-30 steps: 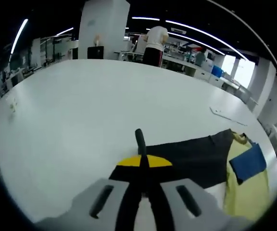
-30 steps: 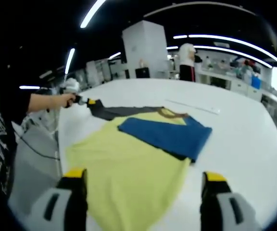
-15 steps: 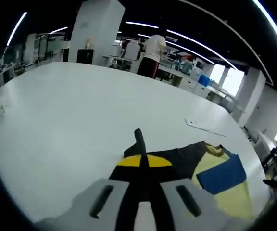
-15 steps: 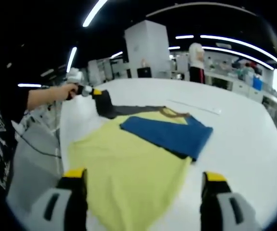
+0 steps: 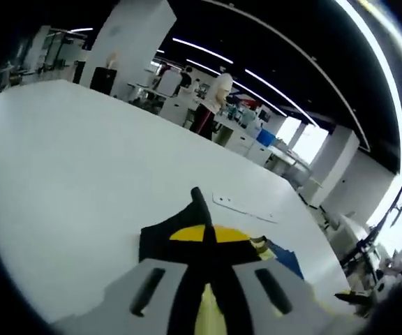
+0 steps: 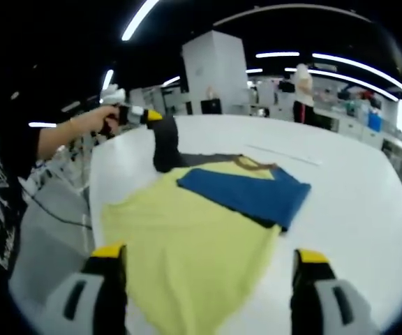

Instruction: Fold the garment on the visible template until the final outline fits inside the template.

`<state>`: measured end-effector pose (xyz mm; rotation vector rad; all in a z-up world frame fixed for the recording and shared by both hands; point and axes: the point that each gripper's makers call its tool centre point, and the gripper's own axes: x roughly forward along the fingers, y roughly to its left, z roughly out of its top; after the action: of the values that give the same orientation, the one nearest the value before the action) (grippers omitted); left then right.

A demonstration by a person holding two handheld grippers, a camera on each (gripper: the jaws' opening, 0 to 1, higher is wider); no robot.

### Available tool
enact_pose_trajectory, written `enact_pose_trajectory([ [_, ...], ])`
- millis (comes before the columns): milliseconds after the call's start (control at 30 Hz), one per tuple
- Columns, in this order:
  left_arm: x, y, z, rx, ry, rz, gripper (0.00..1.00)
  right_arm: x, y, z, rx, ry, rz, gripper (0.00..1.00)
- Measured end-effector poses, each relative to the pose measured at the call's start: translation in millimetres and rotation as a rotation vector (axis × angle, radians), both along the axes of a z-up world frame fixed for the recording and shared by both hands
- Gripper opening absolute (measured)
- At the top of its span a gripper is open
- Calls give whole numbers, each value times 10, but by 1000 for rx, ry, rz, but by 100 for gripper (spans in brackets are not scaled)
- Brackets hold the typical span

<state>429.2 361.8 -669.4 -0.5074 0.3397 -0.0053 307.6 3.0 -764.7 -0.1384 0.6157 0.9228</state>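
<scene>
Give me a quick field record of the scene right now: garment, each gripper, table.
garment: yellow garment spread on the white table, blue sleeve folded across it
dark sleeve: dark sleeve lifted off the table
left gripper: left gripper shut on the dark sleeve, raised
right gripper: right gripper open, over the yellow garment's near part
background: a person standing at benches

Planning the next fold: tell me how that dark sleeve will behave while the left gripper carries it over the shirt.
Probably floppy: in the right gripper view the dark sleeve hangs limp from the left gripper, draping down to the yellow shirt. Likely light, since a pinch at one edge lifts it. It may drag the shirt's shoulder where the two join.
</scene>
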Motion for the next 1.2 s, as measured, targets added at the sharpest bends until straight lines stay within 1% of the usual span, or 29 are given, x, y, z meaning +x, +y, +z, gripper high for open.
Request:
enact_pose_trajectory([
  [100,72,-189,77,-37,-24,-10,0,-19,-8,-20,3,5,-1,99],
  [233,128,-391,108,-38,-29,-29,0,-60,-26,-39,3,9,3,99],
  [300,152,-470,120,-56,-35,-36,0,-69,-40,-48,8,11,0,99],
  [467,232,-800,114,-122,-38,-78,0,-100,-51,-111,3,26,0,99],
  [767,371,-1282,97,-151,-43,-138,0,-134,-47,-143,5,37,4,99],
  [833,400,-1402,80,-164,-41,-155,0,-129,-55,-150,3,38,1,99],
  [967,437,-1615,37,-170,-35,-191,0,-130,-64,-156,2,40,-3,99],
  [1067,480,-1807,-35,-184,-19,-228,0,-134,-86,-190,-5,47,-8,99],
  [1200,527,-2000,-150,-178,1,-261,0,-152,-101,-230,-4,62,-12,99],
])
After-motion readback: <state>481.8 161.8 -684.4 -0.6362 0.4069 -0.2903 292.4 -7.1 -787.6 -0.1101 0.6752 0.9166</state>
